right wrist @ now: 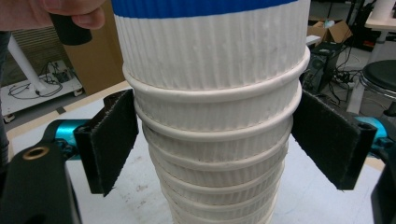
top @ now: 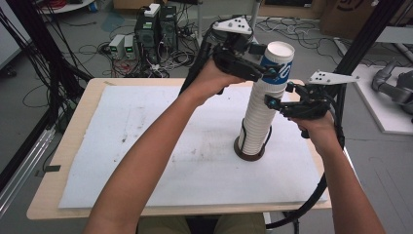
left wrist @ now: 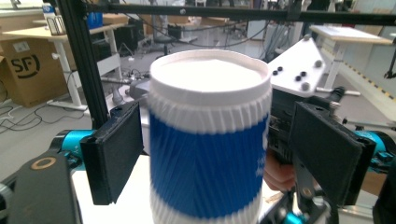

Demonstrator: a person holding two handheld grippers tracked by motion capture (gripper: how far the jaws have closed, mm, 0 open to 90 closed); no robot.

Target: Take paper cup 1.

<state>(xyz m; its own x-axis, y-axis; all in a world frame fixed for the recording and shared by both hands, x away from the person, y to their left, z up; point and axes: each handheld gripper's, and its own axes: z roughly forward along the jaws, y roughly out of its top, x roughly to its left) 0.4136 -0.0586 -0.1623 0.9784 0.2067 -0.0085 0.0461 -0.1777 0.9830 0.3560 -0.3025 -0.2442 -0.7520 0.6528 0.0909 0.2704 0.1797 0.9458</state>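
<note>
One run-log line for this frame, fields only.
left gripper: around top cup, grip unclear | right gripper: pads beside cup stack | stack: upright in dark base on white mat

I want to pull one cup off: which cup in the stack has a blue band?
The top cup, the one between the left gripper's jaws. The cups below show plain white ribbed sides.

Grey floor (top: 87, 34) around my wooden table (top: 53, 195), white mat (top: 146, 146) on top. Computer boxes (top: 156, 24) and tangled cables (top: 92, 48) on floor behind. Black frame posts (left wrist: 84, 60). Cardboard box (left wrist: 28, 70) far off. Bright room light.
</note>
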